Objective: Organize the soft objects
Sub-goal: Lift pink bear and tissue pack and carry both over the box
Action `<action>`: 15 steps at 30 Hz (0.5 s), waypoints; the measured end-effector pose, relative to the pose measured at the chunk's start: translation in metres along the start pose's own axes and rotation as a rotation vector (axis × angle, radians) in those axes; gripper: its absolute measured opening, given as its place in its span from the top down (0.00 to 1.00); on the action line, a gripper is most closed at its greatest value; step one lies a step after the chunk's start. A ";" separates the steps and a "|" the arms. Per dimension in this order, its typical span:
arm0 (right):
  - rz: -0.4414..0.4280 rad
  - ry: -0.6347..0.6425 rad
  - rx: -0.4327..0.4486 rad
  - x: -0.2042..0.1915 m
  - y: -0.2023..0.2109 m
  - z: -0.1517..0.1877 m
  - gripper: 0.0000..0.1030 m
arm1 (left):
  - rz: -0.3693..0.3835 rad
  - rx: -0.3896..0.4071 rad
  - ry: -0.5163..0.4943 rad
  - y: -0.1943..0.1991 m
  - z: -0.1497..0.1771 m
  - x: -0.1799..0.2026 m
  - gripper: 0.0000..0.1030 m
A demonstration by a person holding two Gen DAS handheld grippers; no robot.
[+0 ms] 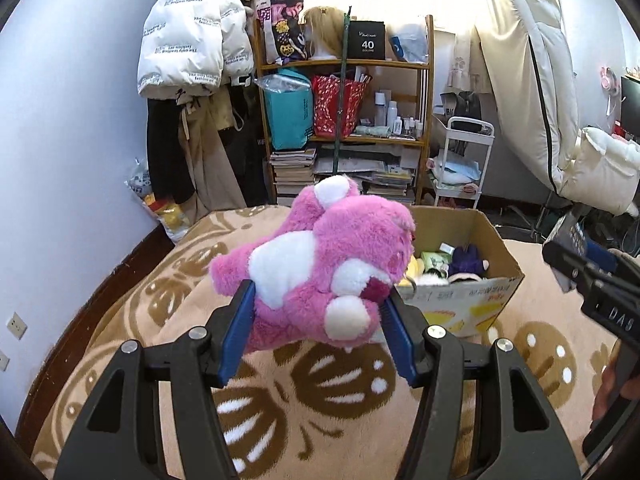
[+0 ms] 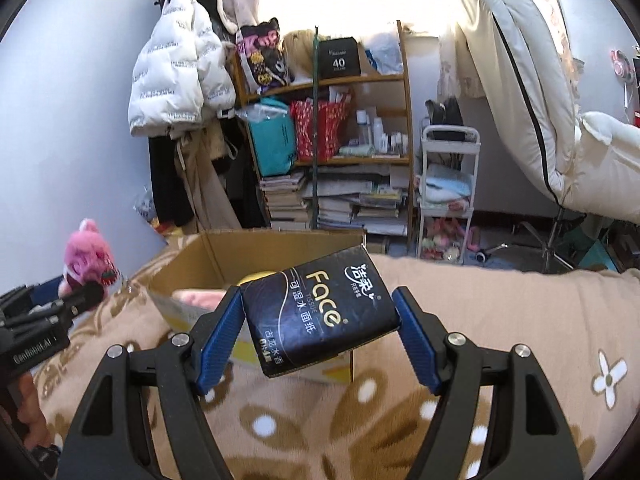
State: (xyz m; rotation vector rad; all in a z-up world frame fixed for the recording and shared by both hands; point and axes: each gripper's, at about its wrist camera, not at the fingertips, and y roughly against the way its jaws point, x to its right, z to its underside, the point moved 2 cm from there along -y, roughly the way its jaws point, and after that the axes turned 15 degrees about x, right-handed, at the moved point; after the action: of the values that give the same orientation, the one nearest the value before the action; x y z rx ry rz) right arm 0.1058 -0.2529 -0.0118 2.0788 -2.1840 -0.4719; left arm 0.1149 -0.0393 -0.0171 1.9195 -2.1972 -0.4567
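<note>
My left gripper (image 1: 320,300) is shut on a pink and white plush bear (image 1: 320,260) and holds it above the bed blanket, left of an open cardboard box (image 1: 492,292). The box holds several soft toys. My right gripper (image 2: 318,308) is shut on a dark blue tissue pack (image 2: 320,312) and holds it in front of the same box (image 2: 192,264). The bear also shows far left in the right wrist view (image 2: 86,256), with the left gripper (image 2: 84,294) below it.
A beige patterned blanket (image 1: 160,320) covers the bed. Behind stand a wooden shelf (image 1: 428,120) full of bags and books, hanging coats (image 1: 188,40), a white cart (image 1: 464,160) and a padded chair (image 1: 560,120).
</note>
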 end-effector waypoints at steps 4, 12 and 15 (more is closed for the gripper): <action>0.006 0.018 0.017 0.000 -0.011 -0.011 0.24 | -0.002 0.033 -0.026 -0.011 -0.010 0.008 0.42; -0.013 0.010 0.034 -0.003 -0.042 -0.014 0.24 | 0.044 0.046 -0.042 -0.040 -0.019 0.022 0.41; -0.014 0.022 0.048 -0.002 -0.049 -0.014 0.24 | 0.059 0.058 -0.032 -0.047 -0.021 0.024 0.41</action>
State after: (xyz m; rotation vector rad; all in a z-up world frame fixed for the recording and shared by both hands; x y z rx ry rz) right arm 0.1568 -0.2542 -0.0120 2.1146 -2.1909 -0.3998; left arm 0.1623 -0.0710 -0.0154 1.8822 -2.3044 -0.4213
